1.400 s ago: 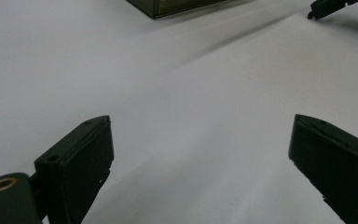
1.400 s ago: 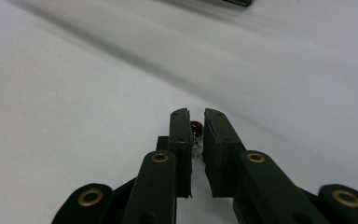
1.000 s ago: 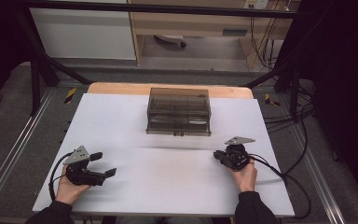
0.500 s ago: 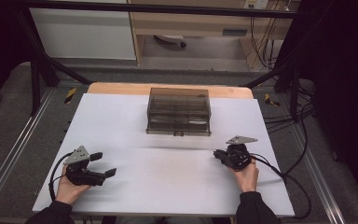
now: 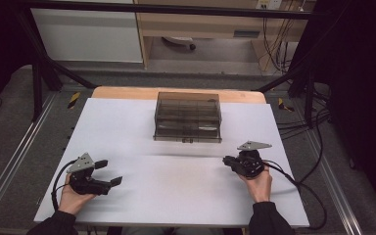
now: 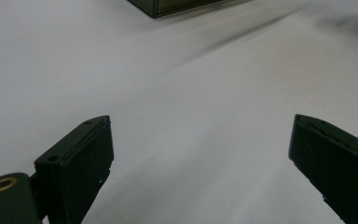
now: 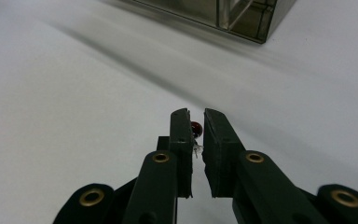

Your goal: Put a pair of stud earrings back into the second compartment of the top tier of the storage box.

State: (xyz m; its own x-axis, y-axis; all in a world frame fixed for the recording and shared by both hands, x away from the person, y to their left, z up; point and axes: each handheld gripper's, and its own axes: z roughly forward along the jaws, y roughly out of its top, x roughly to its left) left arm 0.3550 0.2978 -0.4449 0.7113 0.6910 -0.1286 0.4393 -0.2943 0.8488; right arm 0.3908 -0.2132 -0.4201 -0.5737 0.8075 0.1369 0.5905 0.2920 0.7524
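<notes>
Small dark red bead-like thing (image 7: 196, 127) sits pinched between the right tongs (image 7: 196, 122), near the tips. Jaws almost together, just a thin slit, pads pressing on the item. What it is exactly is hard to tell: too small, mostly covered by the pads; a thin wiry bit shows just below it.

In the high view the right tongs (image 5: 226, 160) are low over the white desk (image 5: 127, 127), near its right side, pointing left, hand (image 5: 259, 183) behind them. The red item can't be made out from there.

Left tongs (image 6: 200, 140): jaws wide apart, nothing between them, only bare desk under the gap. High view puts the left tongs (image 5: 108, 172) at the front left of the desk, pointing right, well apart from the right pair.

Smoky see-through box (image 5: 188, 116) with compartments stands at the far middle of the desk, well apart from both tongs. Its contents are unreadable. Only its near corner gets into either gripper view, cut off by the top edge.

Versus the earlier frames: no visible change. Both hands in the same spots, right jaws as tight as before, left as wide, box unmoved.
</notes>
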